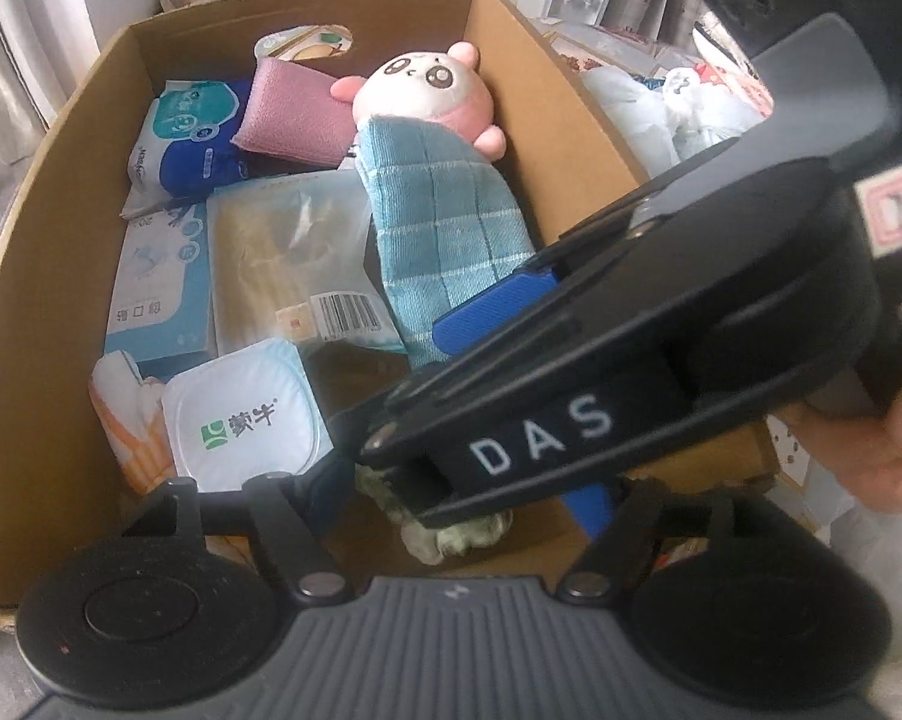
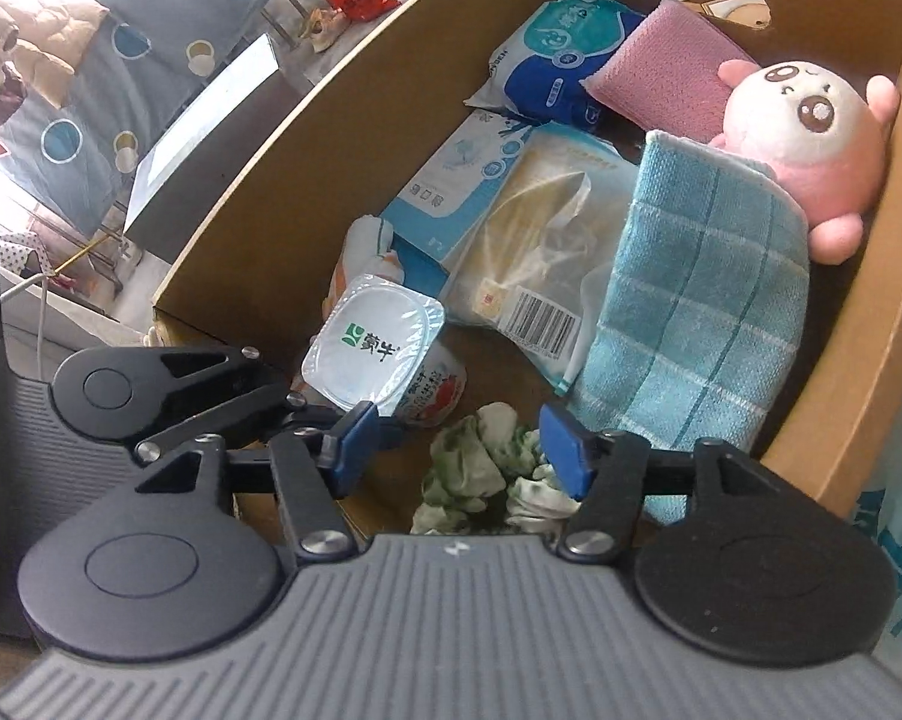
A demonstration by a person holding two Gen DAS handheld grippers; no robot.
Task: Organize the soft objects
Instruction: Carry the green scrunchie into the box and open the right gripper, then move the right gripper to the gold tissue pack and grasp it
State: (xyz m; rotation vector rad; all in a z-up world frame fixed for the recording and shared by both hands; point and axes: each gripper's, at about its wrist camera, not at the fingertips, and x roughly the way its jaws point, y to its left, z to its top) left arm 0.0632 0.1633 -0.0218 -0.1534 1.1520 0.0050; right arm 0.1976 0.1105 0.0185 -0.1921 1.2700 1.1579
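A cardboard box (image 1: 61,192) (image 2: 259,180) holds soft things: a pink and white plush toy (image 1: 433,93) (image 2: 811,132), a blue checked towel (image 1: 445,228) (image 2: 697,300), a pink sponge (image 1: 295,114) (image 2: 661,84) and a crumpled green and white cloth (image 1: 457,531) (image 2: 487,462) on the box floor. My right gripper (image 2: 460,447) is open, its blue fingers either side of the crumpled cloth, just above it. In the left wrist view the right gripper's body (image 1: 601,360) crosses in front and hides most of my left gripper; one blue finger (image 1: 589,507) shows.
The box also holds a tissue pack (image 1: 187,138) (image 2: 565,54), a mask box (image 1: 157,288) (image 2: 457,186), a clear packet with a barcode (image 1: 289,258) (image 2: 541,252) and a yogurt cup (image 1: 241,420) (image 2: 379,348). White bags (image 1: 673,114) lie right of the box.
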